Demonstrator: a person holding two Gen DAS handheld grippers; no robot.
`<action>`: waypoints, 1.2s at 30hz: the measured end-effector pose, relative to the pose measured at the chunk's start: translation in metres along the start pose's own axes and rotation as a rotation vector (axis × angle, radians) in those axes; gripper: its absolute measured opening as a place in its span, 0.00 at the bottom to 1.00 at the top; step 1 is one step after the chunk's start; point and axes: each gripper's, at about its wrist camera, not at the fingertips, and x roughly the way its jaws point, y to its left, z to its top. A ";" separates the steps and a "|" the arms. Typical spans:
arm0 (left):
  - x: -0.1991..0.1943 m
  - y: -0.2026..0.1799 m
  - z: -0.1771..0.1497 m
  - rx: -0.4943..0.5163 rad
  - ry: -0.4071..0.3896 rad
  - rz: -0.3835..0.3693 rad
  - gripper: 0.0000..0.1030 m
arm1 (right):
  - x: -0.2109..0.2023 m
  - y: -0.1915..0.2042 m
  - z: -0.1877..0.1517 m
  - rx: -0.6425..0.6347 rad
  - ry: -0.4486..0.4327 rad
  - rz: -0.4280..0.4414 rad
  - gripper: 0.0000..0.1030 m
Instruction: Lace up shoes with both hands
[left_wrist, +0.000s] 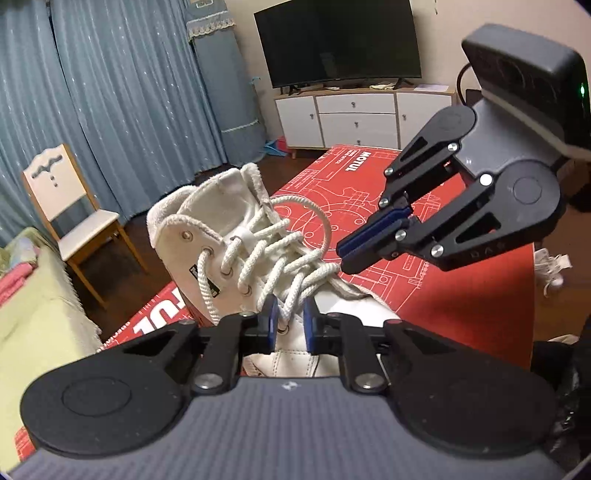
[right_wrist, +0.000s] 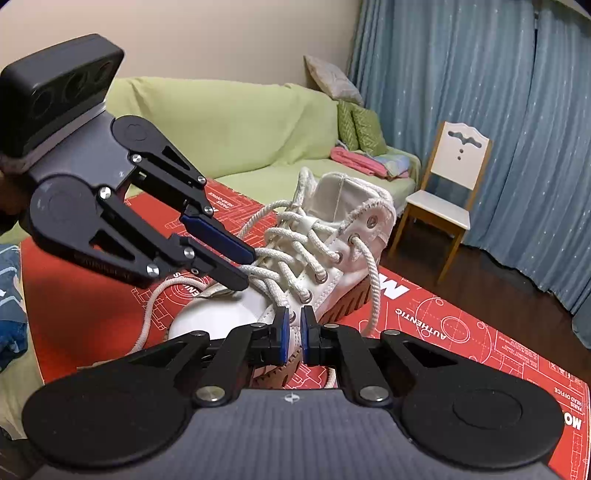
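A white high-top shoe with thick white laces stands on a red board; it also shows in the right wrist view. My left gripper is open, its jaws on either side of the lowest lace crossings; it also shows from the right wrist view. My right gripper hovers over the toe end of the lacing with its jaws almost together and nothing clearly held; in its own view a narrow gap shows. A loose lace end hangs from the top right eyelet.
The red board lies on a low table. A green sofa, a white wooden chair, blue curtains and a TV on a white cabinet surround it. Another white shoe lies past the board's right edge.
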 end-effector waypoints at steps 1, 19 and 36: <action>0.000 0.001 0.001 0.004 0.004 0.000 0.10 | 0.000 0.000 0.000 0.002 0.001 0.001 0.09; -0.003 -0.007 0.002 0.016 -0.039 0.043 0.00 | 0.005 0.005 0.002 -0.009 -0.013 0.006 0.04; -0.015 0.002 -0.008 0.060 -0.076 0.077 0.03 | -0.007 -0.004 0.004 -0.027 -0.056 -0.009 0.07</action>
